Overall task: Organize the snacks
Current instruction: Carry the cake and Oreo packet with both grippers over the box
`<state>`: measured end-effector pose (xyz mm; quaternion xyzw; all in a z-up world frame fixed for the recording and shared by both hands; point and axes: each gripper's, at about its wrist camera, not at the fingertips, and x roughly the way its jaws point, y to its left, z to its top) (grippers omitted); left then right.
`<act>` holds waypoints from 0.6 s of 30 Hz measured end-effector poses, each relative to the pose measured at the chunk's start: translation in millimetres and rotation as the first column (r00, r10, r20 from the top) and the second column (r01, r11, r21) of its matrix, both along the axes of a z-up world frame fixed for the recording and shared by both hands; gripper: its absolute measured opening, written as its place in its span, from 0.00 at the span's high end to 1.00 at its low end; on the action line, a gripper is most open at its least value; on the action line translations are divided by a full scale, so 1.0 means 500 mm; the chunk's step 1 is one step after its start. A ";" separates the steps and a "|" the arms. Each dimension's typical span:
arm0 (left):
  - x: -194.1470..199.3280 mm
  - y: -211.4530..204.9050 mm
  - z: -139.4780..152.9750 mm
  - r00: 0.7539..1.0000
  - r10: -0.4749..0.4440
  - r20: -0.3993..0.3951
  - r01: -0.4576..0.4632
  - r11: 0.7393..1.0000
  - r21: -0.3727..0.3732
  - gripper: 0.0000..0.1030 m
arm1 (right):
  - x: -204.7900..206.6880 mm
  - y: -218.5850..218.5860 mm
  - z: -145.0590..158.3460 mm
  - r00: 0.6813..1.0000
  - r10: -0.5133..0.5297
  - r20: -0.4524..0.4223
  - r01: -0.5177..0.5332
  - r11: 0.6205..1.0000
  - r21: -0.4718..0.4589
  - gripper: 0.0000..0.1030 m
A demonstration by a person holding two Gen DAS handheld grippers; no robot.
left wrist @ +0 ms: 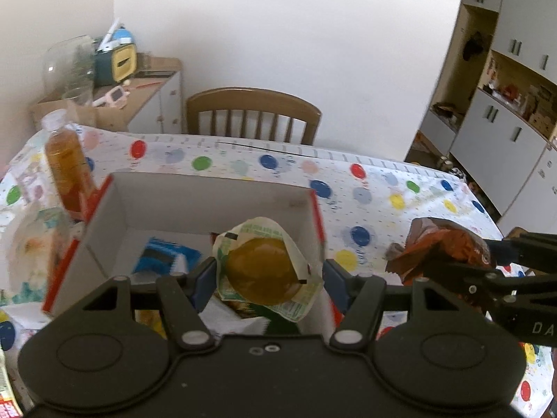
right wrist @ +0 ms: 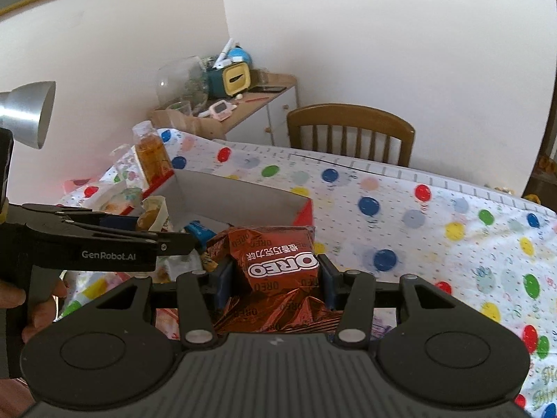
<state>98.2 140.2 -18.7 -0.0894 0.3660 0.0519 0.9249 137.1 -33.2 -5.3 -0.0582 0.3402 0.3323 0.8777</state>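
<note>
White walls and a wooden chair (left wrist: 252,111) back a counter (left wrist: 383,188) under a balloon-print cloth, with an open box (left wrist: 209,205) waiting as the snacks' likely destination. At six o'clock in the left view, the left gripper (left wrist: 264,278) is clamped on a bun packet (left wrist: 261,271) above the box, seemingly ready to drop it in. At three o'clock of the box, the right gripper (right wrist: 275,278) squeezes a cookie bag (right wrist: 278,261), held clear of the counter, probably next in line.
</note>
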 end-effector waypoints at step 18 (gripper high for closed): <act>0.003 0.168 -0.062 0.988 0.121 -0.096 -0.119 0.992 0.033 0.39 | 0.044 0.160 -0.085 1.000 0.025 0.016 -0.023 0.996 -0.091 0.53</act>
